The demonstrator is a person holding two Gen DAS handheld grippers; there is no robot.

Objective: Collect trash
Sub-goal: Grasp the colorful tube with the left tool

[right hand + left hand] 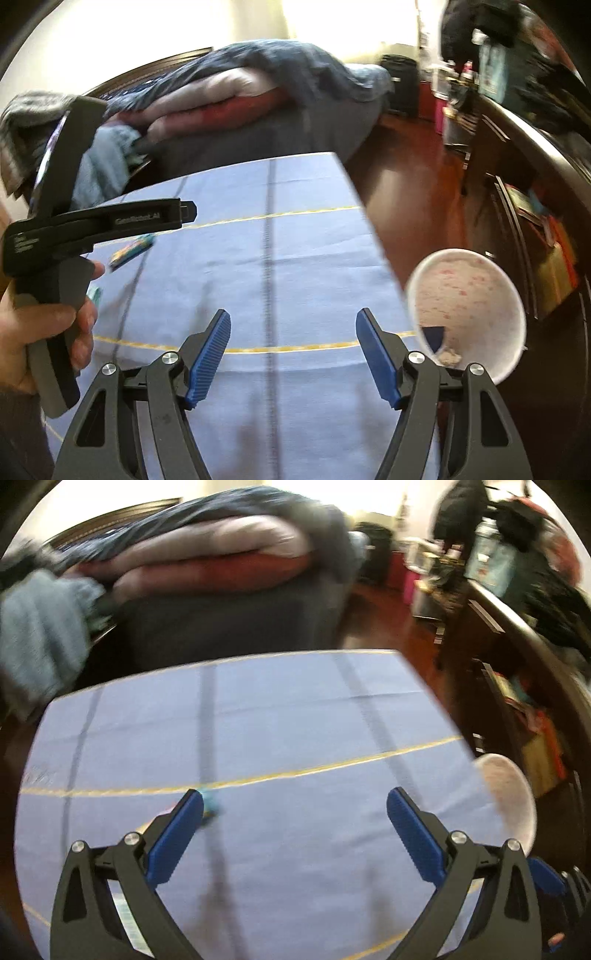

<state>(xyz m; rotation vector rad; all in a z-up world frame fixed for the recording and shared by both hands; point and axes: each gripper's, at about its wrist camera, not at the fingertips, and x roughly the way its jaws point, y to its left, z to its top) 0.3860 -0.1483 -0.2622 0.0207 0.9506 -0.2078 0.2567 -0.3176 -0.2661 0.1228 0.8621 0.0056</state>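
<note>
The left gripper (pixel 295 805) has its blue fingers (pixel 413 834) spread wide over the blue cloth (pixel 295 720) on the counter, nothing between them. A teal wrapper (pixel 212 806) lies just behind its left fingertip. The right gripper (pixel 293 328) is also parted and empty. At its right, at the counter's edge, sits a white paper cup (pixel 469 291) with scraps of trash (pixel 443 350) inside. Farther left, a colourful wrapper (pixel 131 253) lies on the cloth near the person's left hand (pixel 55 332). A bed (pixel 258 99) stands beyond.
</note>
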